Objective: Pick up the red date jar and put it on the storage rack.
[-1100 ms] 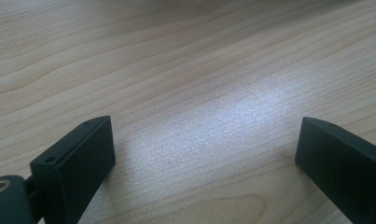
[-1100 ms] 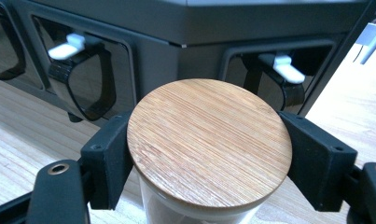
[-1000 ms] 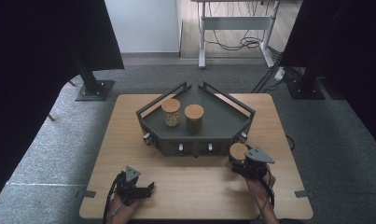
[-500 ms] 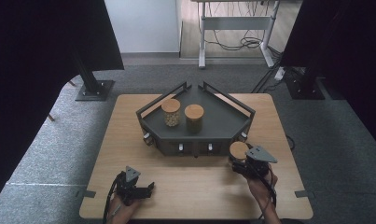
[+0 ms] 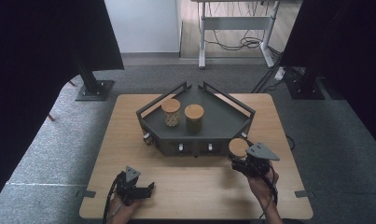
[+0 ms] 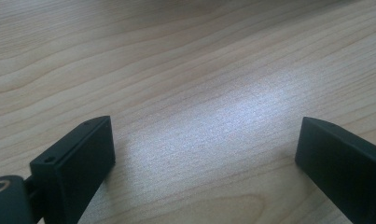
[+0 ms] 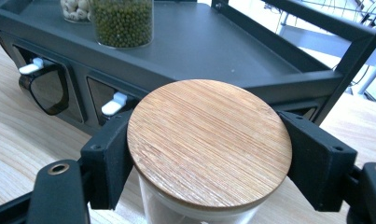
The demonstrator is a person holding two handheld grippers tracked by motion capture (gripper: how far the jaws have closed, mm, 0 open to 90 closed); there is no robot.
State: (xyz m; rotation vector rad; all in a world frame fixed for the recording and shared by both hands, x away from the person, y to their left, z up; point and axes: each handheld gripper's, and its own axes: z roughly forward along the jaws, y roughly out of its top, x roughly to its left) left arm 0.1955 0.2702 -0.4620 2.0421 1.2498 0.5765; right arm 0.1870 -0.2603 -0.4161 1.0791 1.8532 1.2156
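1. Gripping a clear glass jar with a round bamboo lid (image 7: pixel 209 144), the right gripper (image 5: pixel 244 164) has its two black jaws pressed against the jar just under the lid, one on each side.
2. In the high view this jar (image 5: pixel 238 147) sits at the right front corner of the dark grey metal shelf rack (image 5: pixel 225 126), just beside its front face, above the light wooden table (image 5: pixel 195 186).
3. From the right gripper view the rack's front shows two small compartments with white tabs (image 7: pixel 114 103), close behind the held jar.
4. On the rack's flat top stand two more bamboo-lidded glass jars side by side: one with pale round beans (image 5: pixel 171 113) on the left and one with small green beans (image 5: pixel 194 117) on the right, touching or nearly so.
5. The left gripper (image 5: pixel 140 190) rests low at the near left part of the table, well apart from the rack.
6. Its jaws stand wide apart in the left gripper view, with bare wood grain (image 6: pixel 209 116) between them and nothing held.
7. A person's hand (image 5: pixel 262 184) holds the right gripper from the near edge of the table.
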